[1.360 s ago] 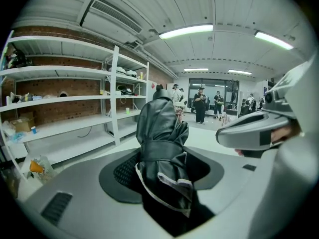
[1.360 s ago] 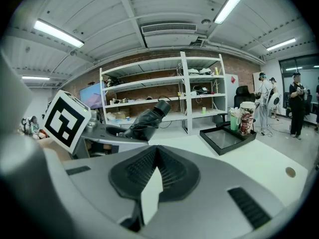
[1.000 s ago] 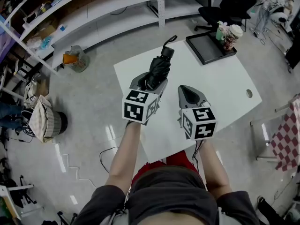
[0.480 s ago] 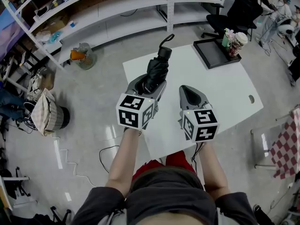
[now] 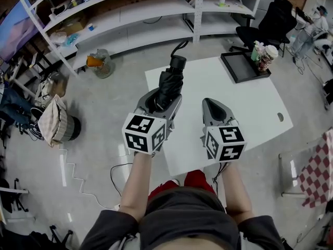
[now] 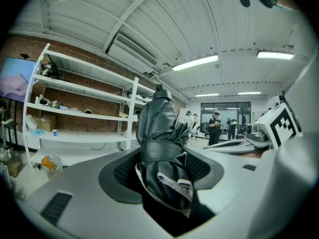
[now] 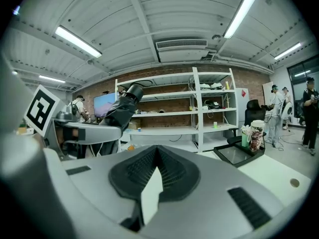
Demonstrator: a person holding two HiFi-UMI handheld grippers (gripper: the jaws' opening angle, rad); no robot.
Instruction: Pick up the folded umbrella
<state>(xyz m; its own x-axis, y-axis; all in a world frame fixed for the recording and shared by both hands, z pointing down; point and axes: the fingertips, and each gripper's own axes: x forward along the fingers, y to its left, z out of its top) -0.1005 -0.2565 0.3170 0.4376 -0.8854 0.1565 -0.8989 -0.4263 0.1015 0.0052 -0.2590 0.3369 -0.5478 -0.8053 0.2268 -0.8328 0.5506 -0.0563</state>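
The folded black umbrella (image 5: 169,87) is gripped at its lower end by my left gripper (image 5: 162,96), which is shut on it and holds it in the air over the left edge of the white table (image 5: 255,105). Its handle (image 5: 177,62) and wrist loop point away from me. In the left gripper view the umbrella (image 6: 158,133) fills the gap between the pads, strap and folds showing. My right gripper (image 5: 211,104) hovers beside it over the table, jaws shut with nothing in them. From the right gripper view (image 7: 158,152) the umbrella (image 7: 122,111) slants up at the left.
A black tray (image 5: 243,69) with cups (image 5: 264,56) stands at the table's far right corner. White shelving (image 5: 130,20) runs along the back, with an office chair (image 5: 273,20) to its right. A wire bin (image 5: 101,64) and a cloth bag (image 5: 54,123) are on the floor at the left.
My left gripper has risen and drifted left with the umbrella in it. The right gripper has risen a little alongside. Neither gripper's jaws have changed.
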